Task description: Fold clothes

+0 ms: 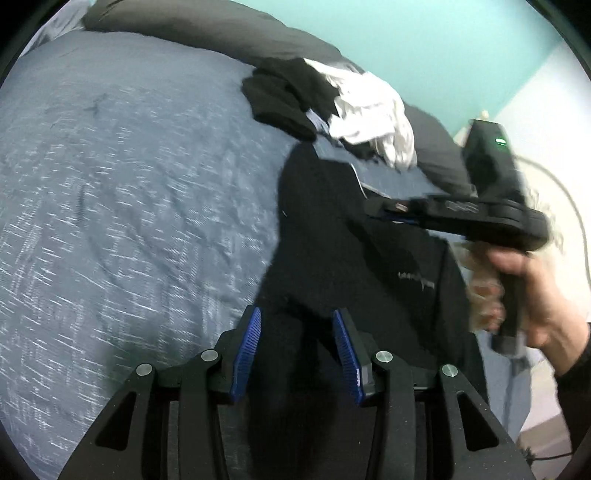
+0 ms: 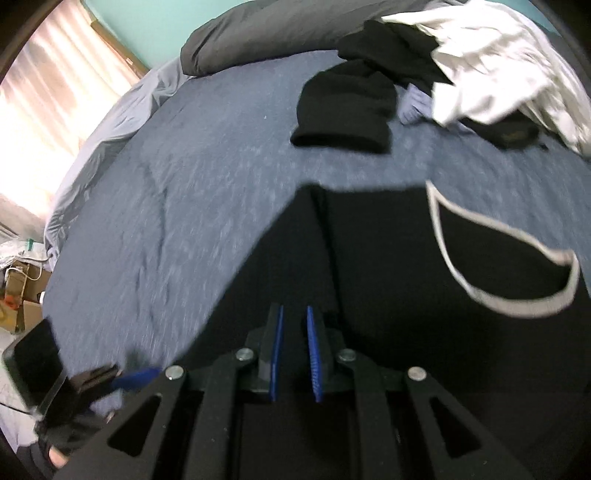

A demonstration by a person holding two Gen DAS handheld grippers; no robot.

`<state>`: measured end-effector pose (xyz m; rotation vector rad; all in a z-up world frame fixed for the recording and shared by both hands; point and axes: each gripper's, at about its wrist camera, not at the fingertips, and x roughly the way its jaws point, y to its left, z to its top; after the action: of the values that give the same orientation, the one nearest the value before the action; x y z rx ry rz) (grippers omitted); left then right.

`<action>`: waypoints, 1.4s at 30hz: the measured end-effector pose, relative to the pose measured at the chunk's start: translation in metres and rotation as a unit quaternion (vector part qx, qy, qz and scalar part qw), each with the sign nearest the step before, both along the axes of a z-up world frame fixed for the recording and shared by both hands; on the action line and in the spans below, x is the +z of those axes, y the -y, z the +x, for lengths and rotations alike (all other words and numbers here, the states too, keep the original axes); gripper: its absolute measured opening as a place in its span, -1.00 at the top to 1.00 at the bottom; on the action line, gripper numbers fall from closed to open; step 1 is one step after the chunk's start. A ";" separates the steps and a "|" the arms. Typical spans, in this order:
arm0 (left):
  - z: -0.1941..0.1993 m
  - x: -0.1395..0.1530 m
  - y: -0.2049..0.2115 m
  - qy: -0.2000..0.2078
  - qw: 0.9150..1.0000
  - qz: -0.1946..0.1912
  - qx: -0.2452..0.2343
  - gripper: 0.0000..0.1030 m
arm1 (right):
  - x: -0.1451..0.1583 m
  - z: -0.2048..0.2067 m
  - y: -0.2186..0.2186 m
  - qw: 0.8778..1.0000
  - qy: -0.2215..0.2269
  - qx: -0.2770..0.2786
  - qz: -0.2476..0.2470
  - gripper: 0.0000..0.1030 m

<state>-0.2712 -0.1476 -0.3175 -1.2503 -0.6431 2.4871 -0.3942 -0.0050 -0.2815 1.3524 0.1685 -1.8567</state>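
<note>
A black shirt (image 2: 369,258) with a white-trimmed neckline lies spread on the blue-grey bed (image 1: 129,184), its dark cloth running under both tools. The left claw (image 1: 295,350) is released, its blue pads (image 1: 245,354) wide apart with the shirt's fabric beneath the gap; whether they touch the cloth cannot be told. The right claw (image 2: 295,354) has its pads drawn close with a narrow slit between them, and whether cloth is pinched there cannot be told (the black fabric hides it). A hand (image 1: 535,291) grips the right tool's handle. Farther up the bed sit a black beanie (image 2: 343,110) and a crumpled white garment (image 2: 498,62), beside a dark grey pillow (image 2: 277,33).
</note>
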 end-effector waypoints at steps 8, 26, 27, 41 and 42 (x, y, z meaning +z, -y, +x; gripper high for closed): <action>0.015 0.012 -0.031 0.006 0.999 -0.007 -0.037 0.13 | 0.012 0.060 -0.108 0.999 -0.005 -0.033 0.034 0.76; 0.076 0.015 -0.089 0.087 0.989 -0.056 -0.105 0.12 | -0.019 0.173 -0.261 0.992 0.035 -0.094 0.075 0.75; 0.081 0.016 -0.088 0.091 0.988 -0.063 -0.106 0.12 | -0.021 0.176 -0.266 0.992 0.039 -0.097 0.075 0.76; 0.167 0.018 -0.040 0.159 0.978 -0.081 -0.109 0.08 | -0.012 0.222 -0.323 0.985 0.059 -0.143 0.069 0.75; 0.173 0.018 -0.036 0.163 0.977 -0.079 -0.108 0.07 | -0.011 0.227 -0.326 0.985 0.061 -0.144 0.069 0.72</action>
<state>-0.0983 -0.1112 -0.2996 -1.7122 -0.3583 2.2090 -0.1668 0.3208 -0.2922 1.6541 0.0406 -2.0200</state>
